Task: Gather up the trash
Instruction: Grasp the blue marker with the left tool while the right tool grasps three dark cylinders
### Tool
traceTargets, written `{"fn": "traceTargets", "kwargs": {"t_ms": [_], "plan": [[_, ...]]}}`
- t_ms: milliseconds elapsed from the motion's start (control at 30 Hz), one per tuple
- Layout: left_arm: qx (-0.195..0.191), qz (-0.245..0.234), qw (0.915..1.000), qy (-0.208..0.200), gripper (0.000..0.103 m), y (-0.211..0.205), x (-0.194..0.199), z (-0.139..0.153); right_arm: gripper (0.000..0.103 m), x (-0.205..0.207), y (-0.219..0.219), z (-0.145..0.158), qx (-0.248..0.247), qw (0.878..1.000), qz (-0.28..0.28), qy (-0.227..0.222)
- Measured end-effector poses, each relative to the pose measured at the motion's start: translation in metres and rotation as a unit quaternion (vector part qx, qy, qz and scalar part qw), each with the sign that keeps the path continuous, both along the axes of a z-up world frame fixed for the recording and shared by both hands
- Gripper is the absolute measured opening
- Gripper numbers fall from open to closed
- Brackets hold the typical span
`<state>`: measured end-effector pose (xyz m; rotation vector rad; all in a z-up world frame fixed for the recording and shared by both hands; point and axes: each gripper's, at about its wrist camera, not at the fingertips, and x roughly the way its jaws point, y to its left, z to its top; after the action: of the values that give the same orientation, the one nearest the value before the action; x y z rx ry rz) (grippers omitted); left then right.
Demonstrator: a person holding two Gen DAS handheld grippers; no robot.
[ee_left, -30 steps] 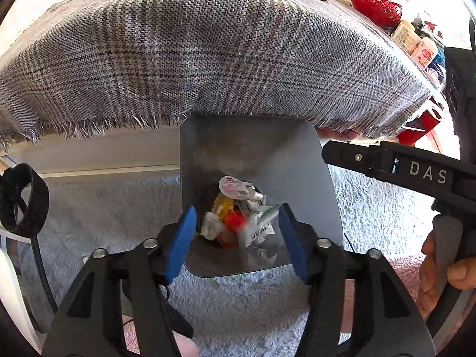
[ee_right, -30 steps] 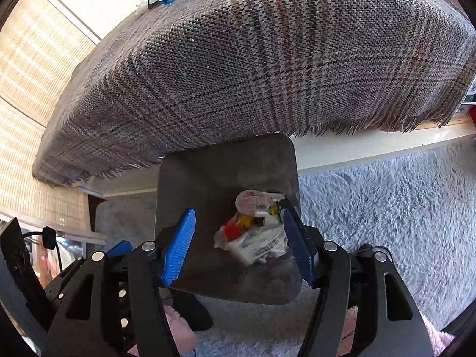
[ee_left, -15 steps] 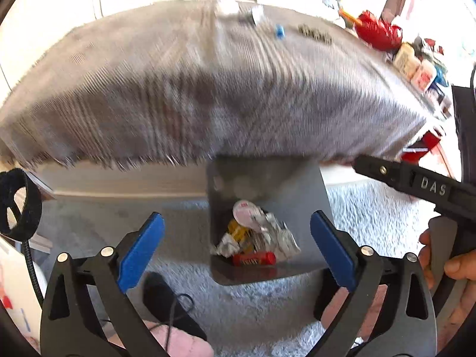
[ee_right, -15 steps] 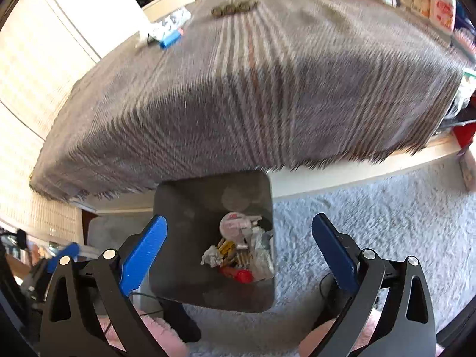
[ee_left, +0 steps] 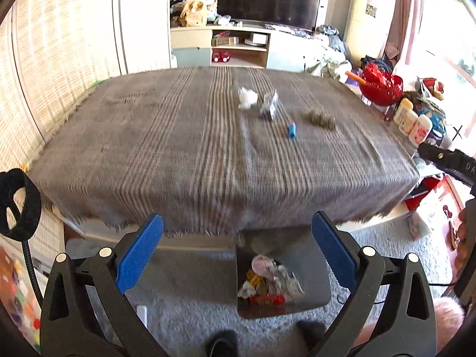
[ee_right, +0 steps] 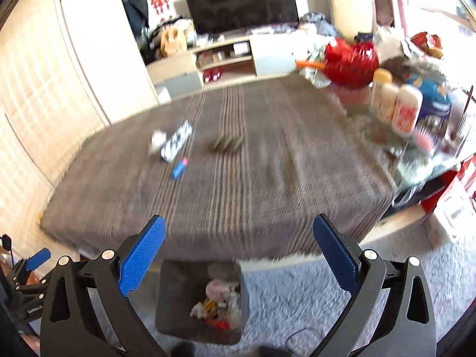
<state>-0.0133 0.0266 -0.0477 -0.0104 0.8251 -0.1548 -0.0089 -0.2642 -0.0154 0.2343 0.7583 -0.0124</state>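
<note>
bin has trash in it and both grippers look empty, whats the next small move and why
Probably reach the left gripper forward over the table toward the white crumpled wad. Both grippers stand open with nothing between the fingers, the bin on the carpet already holds wrappers, and the wad, a crumpled packet and a blue cap-like piece lie on the cloth.

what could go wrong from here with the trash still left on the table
The white wad, wrapper and blue tube lie close together, so the open left gripper might nudge one while taking another. The red bowl and bottles crowd the table's right edge, and a wide reach could knock them.
</note>
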Motion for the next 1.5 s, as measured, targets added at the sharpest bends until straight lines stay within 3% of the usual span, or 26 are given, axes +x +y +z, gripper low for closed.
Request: {"fn": "traceTargets", "kwargs": {"t_ms": [167,500,833,1000,1067,1200,1300,1433,1500], "plan": [[0.014,-0.006,0.9999,0.003,0.095,-0.002,0.028,-0.002,0.1,0.027,-0.013,0.001,-0.001,1.0,-0.009,0.005],[0.028,-0.018,0.999,0.03,0.095,-0.018,0.109,-0.037,0.1,0.11,-0.012,-0.039,0.015,0.999,0.001,0.047],[0.019,-0.067,0.9972,0.029,0.093,-0.065,0.171,-0.054,0.098,0.193,0.0,-0.062,0.029,0.997,0.016,0.063],[0.01,-0.104,0.9942,0.027,0.078,-0.094,0.19,-0.057,0.077,0.221,0.004,-0.087,0.064,0.993,0.025,0.099],[0.011,-0.116,0.9928,0.029,0.068,-0.104,0.197,-0.061,0.074,0.227,0.006,-0.095,0.067,0.991,0.024,0.109],[0.01,-0.133,0.9904,0.036,0.061,-0.119,0.206,-0.071,0.074,0.234,0.007,-0.103,0.074,0.991,0.023,0.112],[0.013,-0.146,0.9883,0.045,0.051,-0.13,0.212,-0.083,0.073,0.237,0.011,-0.103,0.061,0.993,0.023,0.102],[0.015,-0.146,0.9882,0.044,0.035,-0.135,0.221,-0.09,0.059,0.241,0.015,-0.104,0.055,0.994,0.027,0.09],[0.013,-0.146,0.9884,0.042,0.03,-0.134,0.222,-0.09,0.058,0.241,0.015,-0.104,0.056,0.994,0.029,0.088]]}}
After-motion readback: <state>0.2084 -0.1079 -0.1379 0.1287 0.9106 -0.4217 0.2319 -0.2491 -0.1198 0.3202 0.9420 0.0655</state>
